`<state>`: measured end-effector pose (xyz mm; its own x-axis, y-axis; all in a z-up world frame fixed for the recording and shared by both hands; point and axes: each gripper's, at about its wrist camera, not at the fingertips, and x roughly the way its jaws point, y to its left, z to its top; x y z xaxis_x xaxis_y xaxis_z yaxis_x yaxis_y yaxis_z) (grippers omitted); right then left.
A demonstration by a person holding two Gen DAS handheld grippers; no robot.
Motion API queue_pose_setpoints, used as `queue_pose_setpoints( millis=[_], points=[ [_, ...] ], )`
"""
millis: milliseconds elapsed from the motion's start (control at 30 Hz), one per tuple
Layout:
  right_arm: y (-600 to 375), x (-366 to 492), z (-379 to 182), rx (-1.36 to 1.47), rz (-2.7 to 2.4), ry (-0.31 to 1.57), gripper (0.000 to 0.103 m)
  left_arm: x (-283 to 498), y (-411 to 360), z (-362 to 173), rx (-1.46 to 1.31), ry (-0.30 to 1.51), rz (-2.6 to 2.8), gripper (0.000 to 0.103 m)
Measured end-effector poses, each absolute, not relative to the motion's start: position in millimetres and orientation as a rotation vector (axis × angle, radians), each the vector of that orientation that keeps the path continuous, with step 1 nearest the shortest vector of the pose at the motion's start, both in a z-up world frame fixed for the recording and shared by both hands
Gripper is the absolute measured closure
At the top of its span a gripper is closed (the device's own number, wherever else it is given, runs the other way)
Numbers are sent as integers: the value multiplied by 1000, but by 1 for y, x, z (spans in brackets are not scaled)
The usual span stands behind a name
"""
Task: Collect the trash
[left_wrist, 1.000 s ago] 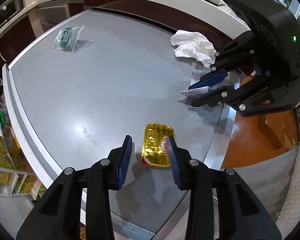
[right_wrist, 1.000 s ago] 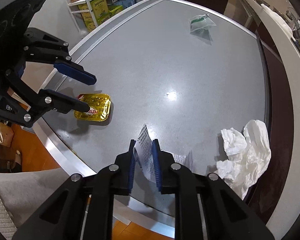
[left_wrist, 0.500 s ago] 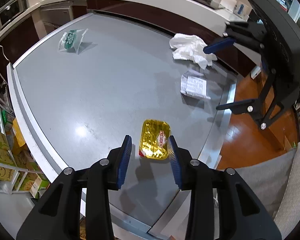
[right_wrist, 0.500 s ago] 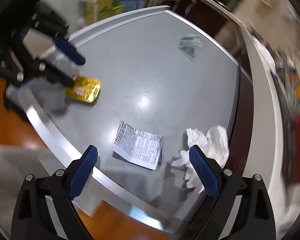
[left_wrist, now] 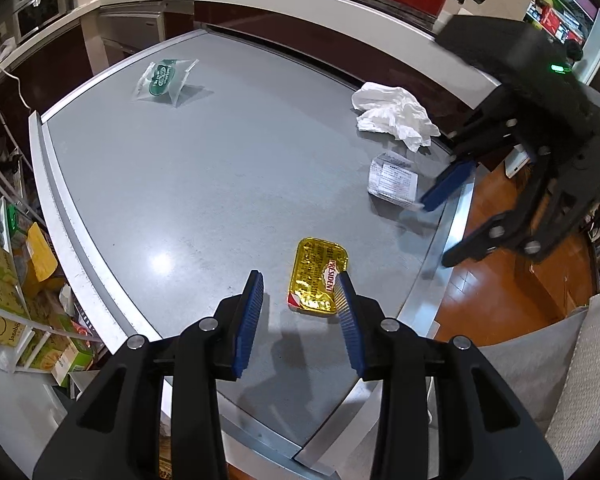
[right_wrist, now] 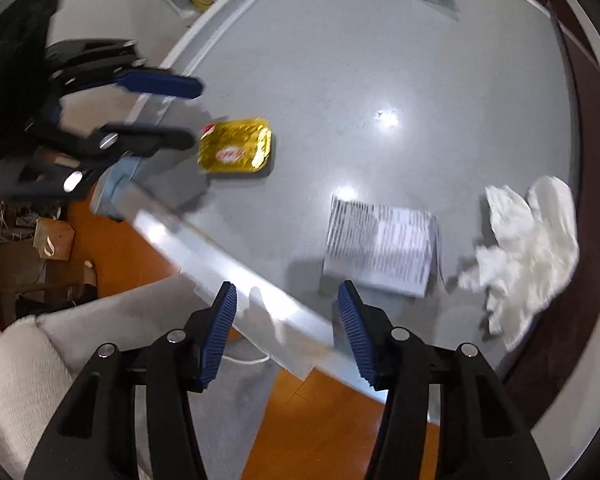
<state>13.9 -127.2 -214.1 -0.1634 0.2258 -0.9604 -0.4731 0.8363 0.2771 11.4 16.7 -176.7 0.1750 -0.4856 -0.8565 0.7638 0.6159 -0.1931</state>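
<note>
Trash spread on grey counter; both claws spread, nothing held.
Left gripper is held just short of gold butter packet; right gripper is poised over counter edge, near printed receipt; crumpled tissue is seen beyond receipt.

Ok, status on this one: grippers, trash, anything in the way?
Left gripper open, at gold butter packet. Right gripper open, empty, short of receipt. Crumpled tissue beside receipt; nothing blocking.

Gold foil packet, printed receipt, crumpled tissue lie flat.
</note>
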Motion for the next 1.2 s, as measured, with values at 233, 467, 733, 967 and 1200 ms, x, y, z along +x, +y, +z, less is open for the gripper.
queue_pose_setpoints(
  millis=[233, 467, 733, 967, 1200],
  points=[
    [-113, 44, -208, -156, 600, 1542, 42, 13, 19, -174, 336, 1055, -880, 57],
    [-143, 33, -180, -262, 342, 1414, 25, 16, 18, -180, 345, 1065, -887, 57],
    [-142, 47, -222, 3, 130, 1425, 29, 16, 11, -174, 301, 1035, -882, 57],
    [-134, 57, -234, -62, 114, 1408, 43, -1, -2, -176, 369, 1017, -915, 56],
    [-137, 52, -231, -122, 130, 1383, 61, -7, -28, -195, 519, 994, -895, 55]
  ],
)
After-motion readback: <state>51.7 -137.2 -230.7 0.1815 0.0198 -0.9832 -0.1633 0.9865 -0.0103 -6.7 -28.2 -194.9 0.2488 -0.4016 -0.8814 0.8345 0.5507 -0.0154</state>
